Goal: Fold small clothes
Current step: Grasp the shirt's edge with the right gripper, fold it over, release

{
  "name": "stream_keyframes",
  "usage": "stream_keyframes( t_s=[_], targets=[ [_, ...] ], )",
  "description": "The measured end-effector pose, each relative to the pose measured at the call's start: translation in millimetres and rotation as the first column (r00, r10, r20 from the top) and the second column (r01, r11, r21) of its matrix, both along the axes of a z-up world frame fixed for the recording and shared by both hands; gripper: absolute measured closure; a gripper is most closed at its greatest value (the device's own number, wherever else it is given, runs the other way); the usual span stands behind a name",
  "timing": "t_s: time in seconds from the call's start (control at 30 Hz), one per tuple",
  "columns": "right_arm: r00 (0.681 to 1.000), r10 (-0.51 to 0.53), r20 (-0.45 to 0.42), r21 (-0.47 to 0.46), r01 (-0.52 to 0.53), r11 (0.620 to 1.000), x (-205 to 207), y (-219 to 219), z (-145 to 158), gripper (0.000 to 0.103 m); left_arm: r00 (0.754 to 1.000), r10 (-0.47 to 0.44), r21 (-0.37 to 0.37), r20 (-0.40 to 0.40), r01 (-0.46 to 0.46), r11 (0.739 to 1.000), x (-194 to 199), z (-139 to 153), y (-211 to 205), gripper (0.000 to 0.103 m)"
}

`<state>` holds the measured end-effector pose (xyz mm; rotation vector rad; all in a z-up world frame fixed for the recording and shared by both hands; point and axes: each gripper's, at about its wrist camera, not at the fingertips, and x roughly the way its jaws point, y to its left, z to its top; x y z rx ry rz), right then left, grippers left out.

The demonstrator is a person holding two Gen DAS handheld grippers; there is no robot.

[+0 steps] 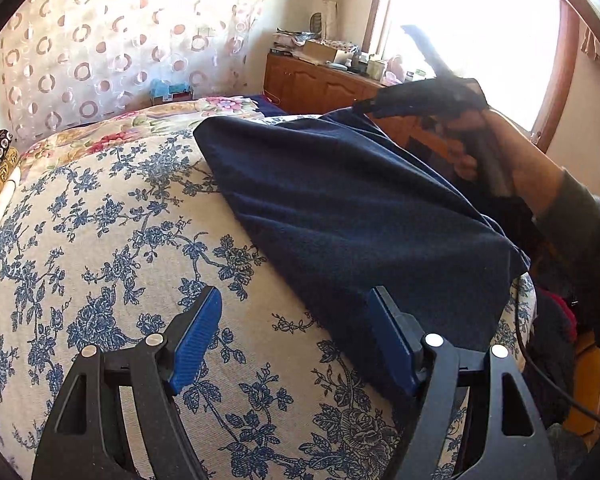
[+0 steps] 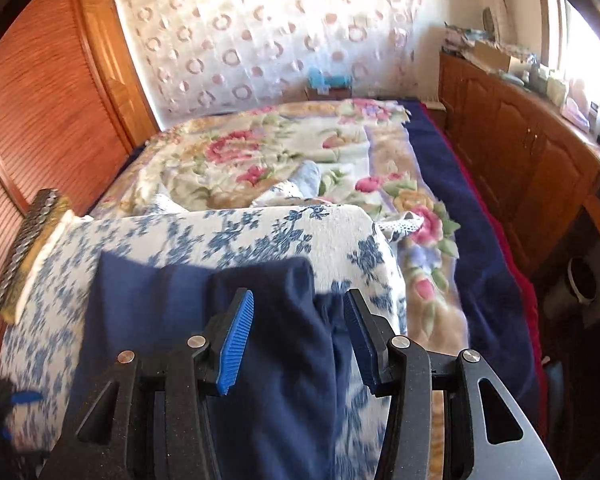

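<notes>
A navy cloth (image 1: 340, 208) lies across a cream cushion with a blue flower print (image 1: 120, 240). Its far edge is lifted off the cushion up to my right gripper (image 1: 370, 105), which a hand (image 1: 512, 160) holds at the upper right. In the right wrist view the jaws of the right gripper (image 2: 298, 294) stand half apart, with a bunched fold of the navy cloth (image 2: 160, 300) between the blue pads. Just above the cushion, my left gripper (image 1: 296, 300) is open at the cloth's near edge. Its right finger is over the cloth and nothing is between its pads.
Beyond the cushion (image 2: 260, 232) a bed carries a flowered blanket (image 2: 220, 152) with a small grey garment (image 2: 306, 178) on it. A wooden cabinet (image 2: 520, 152) with clutter runs along the right. A wooden door (image 2: 40, 100) stands left. Dark clothes (image 1: 552, 320) are piled by the cushion's right end.
</notes>
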<state>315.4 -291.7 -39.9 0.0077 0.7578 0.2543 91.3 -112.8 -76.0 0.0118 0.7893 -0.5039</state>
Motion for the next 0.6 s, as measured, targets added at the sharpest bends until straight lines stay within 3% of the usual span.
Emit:
stream_keyframes(
  t_s=[0.03,0.1,0.13,0.17,0.23,0.3,0.37,0.43,0.5,0.6],
  targets=[
    [1.000,0.000,-0.009,-0.012,0.000,1.000,4.9,4.2,-2.1,0.059,1.000,-0.002,-0.001,-0.001,0.002,1.000,-0.5,-0.5,0.2,0.027],
    [1.000,0.010,-0.028,-0.030,-0.011,1.000,9.5,11.6,-3.3,0.074,1.000,-0.005,0.001,-0.004,0.005,1.000,-0.8,-1.2,0.4,0.027],
    [0.999,0.020,-0.030,-0.035,-0.021,0.999,9.8,12.1,-1.1,0.095,1.000,-0.007,0.000,-0.005,0.007,1.000,-1.0,-1.2,0.8,0.027],
    [0.999,0.028,-0.026,-0.046,-0.029,0.999,8.4,13.1,0.7,0.100,1.000,-0.008,-0.002,-0.004,0.008,1.000,-0.8,-0.8,0.7,0.027],
    [0.999,-0.004,0.037,-0.077,0.007,0.997,2.5,8.0,10.5,0.100,1.000,-0.009,-0.004,-0.002,0.009,1.000,-0.9,-0.6,1.2,0.027],
    [0.991,-0.098,0.087,-0.047,0.102,0.994,-0.3,-3.4,22.6,0.100,1.000,-0.010,-0.006,-0.004,0.009,1.000,-2.0,-0.6,1.1,0.027],
    [0.985,-0.163,0.061,-0.037,0.165,0.986,4.7,-12.8,22.8,0.100,1.000,-0.008,-0.005,-0.009,0.008,1.000,-1.2,-1.1,0.4,0.027],
    [0.984,-0.175,0.013,-0.086,0.175,0.981,13.1,-13.0,15.2,0.100,1.000,-0.012,-0.005,-0.011,0.012,1.000,-2.3,-0.9,-0.1,0.027],
    [0.987,-0.160,-0.028,-0.125,0.156,0.980,17.8,-10.3,9.1,0.089,1.000,-0.019,-0.005,-0.011,0.019,1.000,-4.0,-0.7,-0.7,0.027],
    [0.991,-0.134,0.018,-0.152,0.135,0.979,5.3,-9.8,15.2,0.071,0.999,-0.034,0.005,-0.020,0.034,0.999,-6.2,-2.1,-5.4,0.027]
  ],
)
